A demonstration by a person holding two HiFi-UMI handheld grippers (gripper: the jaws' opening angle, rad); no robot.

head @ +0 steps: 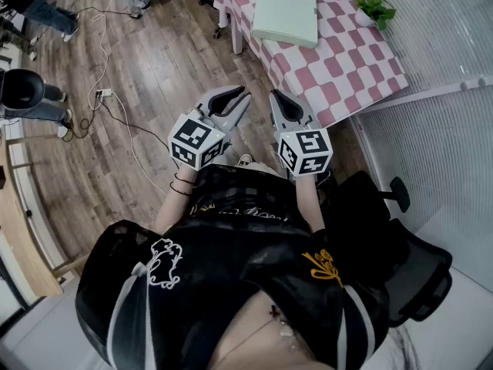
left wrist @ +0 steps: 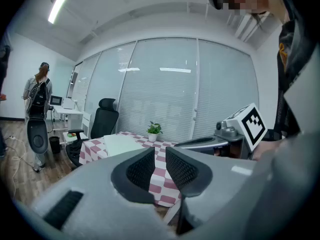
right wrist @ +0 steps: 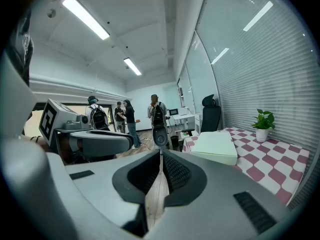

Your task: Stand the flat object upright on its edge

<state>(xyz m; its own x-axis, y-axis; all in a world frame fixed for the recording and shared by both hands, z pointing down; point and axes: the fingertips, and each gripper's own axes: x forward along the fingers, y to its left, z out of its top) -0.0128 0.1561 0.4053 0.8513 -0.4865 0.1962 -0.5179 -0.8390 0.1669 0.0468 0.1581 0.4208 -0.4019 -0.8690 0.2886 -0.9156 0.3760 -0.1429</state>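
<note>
Standing at the pre-approach stage, judging from the layout: making no contact yet with the flat object [head: 285, 10], a pale slab lying face-down-flat on the checked table [head: 339, 60] at the upper centre of the head view. Holding the left gripper [head: 240, 96] and the right gripper [head: 276, 97] side by side at mid-frame, close to the body, pointing toward the table and stopping short of it. Showing both pairs of jaws closed and gripping nothing: the left with only a thin slit between the ribbed pads, the right with pads pressed together. Calling next, as a judgement, for advancing both grippers over the table, opening the jaws, and lowering to one long side of the slab; probably requiring one gripper for raising that side and the other for bracing the opposite edge against sliding on the cloth. Carrying one container only on the table: a small white pot [head: 365, 20] toward the upper right of the frame, holding a green plant [head: 377, 5] and standing apart from the slab, near enough to need watching during tipping.
</note>
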